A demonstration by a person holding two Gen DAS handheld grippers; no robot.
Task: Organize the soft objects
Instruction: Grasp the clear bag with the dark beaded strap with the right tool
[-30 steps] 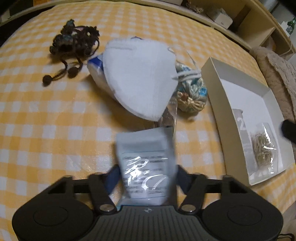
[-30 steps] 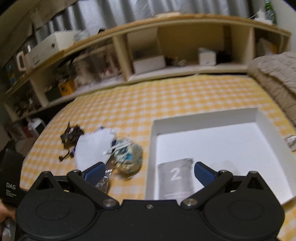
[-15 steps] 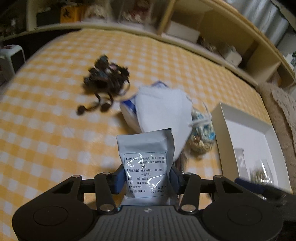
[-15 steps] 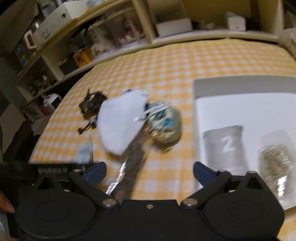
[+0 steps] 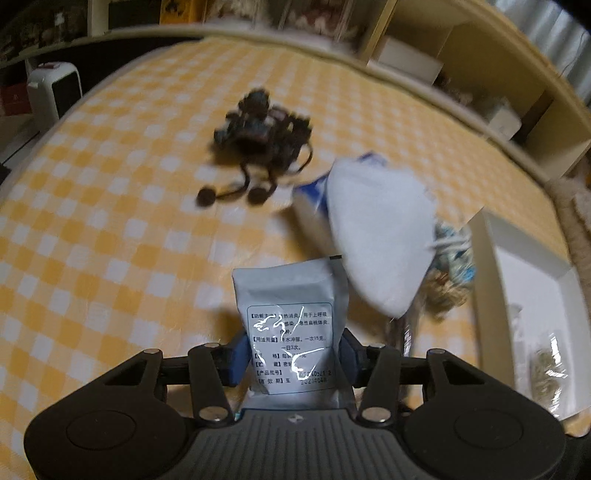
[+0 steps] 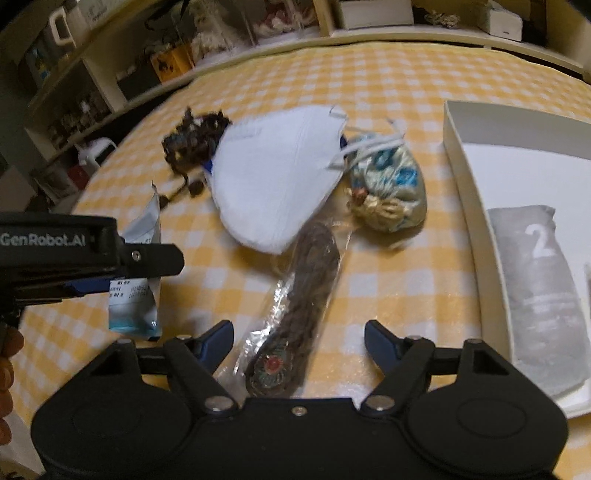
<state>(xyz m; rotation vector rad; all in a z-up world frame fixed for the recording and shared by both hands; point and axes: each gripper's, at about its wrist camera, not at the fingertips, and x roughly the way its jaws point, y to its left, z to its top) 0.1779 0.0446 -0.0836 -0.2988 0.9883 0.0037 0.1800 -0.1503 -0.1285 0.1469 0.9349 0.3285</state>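
Note:
My left gripper (image 5: 291,356) is shut on a grey foil sachet (image 5: 290,325) with printed text and holds it above the yellow checked cloth; the sachet also shows in the right wrist view (image 6: 136,291). My right gripper (image 6: 299,341) is open and empty, just above a clear bag with a dark braided item (image 6: 299,299). A white face mask (image 6: 273,177) lies over a blue and white pack (image 5: 308,195). A patterned fabric pouch (image 6: 391,192) lies beside it. A dark beaded cord bundle (image 5: 258,129) lies farther back.
A white tray (image 6: 465,177) stands at the right, holding a grey pouch marked 2 (image 6: 535,277) and a clear bag of dried bits (image 5: 546,373). Wooden shelves (image 6: 258,33) run behind the table. A white heater (image 5: 55,88) stands beyond the left edge.
My left gripper has lifted and drawn back left with the sachet. My right gripper has moved left from over the tray, down toward the braided item's bag.

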